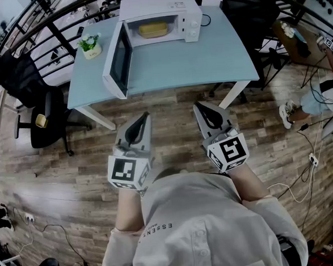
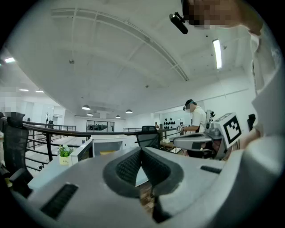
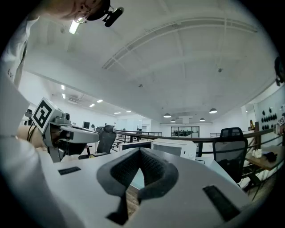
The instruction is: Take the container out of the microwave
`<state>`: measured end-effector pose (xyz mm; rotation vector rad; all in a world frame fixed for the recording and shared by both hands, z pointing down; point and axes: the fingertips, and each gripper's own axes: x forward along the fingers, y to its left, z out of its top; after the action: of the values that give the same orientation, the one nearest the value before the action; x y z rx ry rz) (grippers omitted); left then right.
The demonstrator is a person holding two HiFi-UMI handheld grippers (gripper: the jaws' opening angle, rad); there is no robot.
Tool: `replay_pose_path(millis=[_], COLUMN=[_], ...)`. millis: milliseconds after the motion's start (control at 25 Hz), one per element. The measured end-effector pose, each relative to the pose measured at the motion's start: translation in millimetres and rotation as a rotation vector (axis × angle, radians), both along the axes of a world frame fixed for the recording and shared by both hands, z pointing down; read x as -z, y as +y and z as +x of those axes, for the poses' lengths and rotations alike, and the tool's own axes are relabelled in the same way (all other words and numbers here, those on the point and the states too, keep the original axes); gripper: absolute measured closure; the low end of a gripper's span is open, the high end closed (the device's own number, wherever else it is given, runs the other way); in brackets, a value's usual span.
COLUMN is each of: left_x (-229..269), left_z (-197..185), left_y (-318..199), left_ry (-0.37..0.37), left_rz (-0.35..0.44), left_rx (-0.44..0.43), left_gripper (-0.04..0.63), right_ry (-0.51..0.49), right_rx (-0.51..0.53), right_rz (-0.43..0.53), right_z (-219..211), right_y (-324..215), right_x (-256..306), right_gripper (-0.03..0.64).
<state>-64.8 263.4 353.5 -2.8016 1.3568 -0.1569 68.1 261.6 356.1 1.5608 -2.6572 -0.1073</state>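
A white microwave (image 1: 161, 16) stands at the far side of a light-blue table (image 1: 195, 62). Its door (image 1: 118, 62) is swung wide open to the left. Inside lies a yellow container (image 1: 152, 29), also seen as a small yellow patch in the left gripper view (image 2: 108, 152). Both grippers are held level over the wooden floor, well short of the table's near edge. My left gripper (image 1: 145, 116) has its jaws shut with nothing between them (image 2: 141, 149). My right gripper (image 1: 198, 105) is likewise shut and empty (image 3: 141, 151).
A small potted plant (image 1: 90, 44) sits on the table's left end. Black office chairs stand left of the table (image 1: 40, 113) and behind it (image 1: 248, 7). A railing (image 1: 45, 18) runs behind. Cables (image 1: 305, 165) lie on the floor at right, near another person (image 1: 328, 92).
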Motion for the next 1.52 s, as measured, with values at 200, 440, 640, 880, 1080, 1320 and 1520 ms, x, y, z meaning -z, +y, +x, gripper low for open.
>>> replay_pose_path(millis=[200, 440, 640, 880, 1080, 1320, 1520], left_x=[-1, -2, -6, -11, -14, -17, -24], left_z=[4, 11, 21, 29, 29, 45, 45], left_y=[-1, -4, -8, -13, -26, -52, -90], left_ry=[-0.001, -0.001, -0.003, -0.008, -0.016, -0.013, -0.011], left_rz=[-0.001, -0.002, -0.013, -0.025, -0.044, -0.052, -0.063], left_rx=[-0.008, -0.016, -0.021, -0.018, -0.004, -0.027, -0.037], left_gripper=[0.594, 0.594, 0.594, 0.594, 0.594, 0.594, 0.594], right_ry=[-0.01, -0.028, 0.071, 0.1, 0.062, 0.047, 0.054], right_rx=[-0.001, 0.016, 0.028, 0.01, -0.006, -0.01, -0.016], right_rz=[-0.011, -0.028, -0.045, -0.079, -0.064, -0.069, -0.087], right_z=[3, 7, 14, 30, 40, 48, 49], right_y=[-2, -3, -8, -25, -41, -71, -112], right_x=[-2, -5, -16, -22, -15, -16, -22], right_gripper=[0.602, 0.601, 0.6, 0.417, 0.413, 0.413, 0.413])
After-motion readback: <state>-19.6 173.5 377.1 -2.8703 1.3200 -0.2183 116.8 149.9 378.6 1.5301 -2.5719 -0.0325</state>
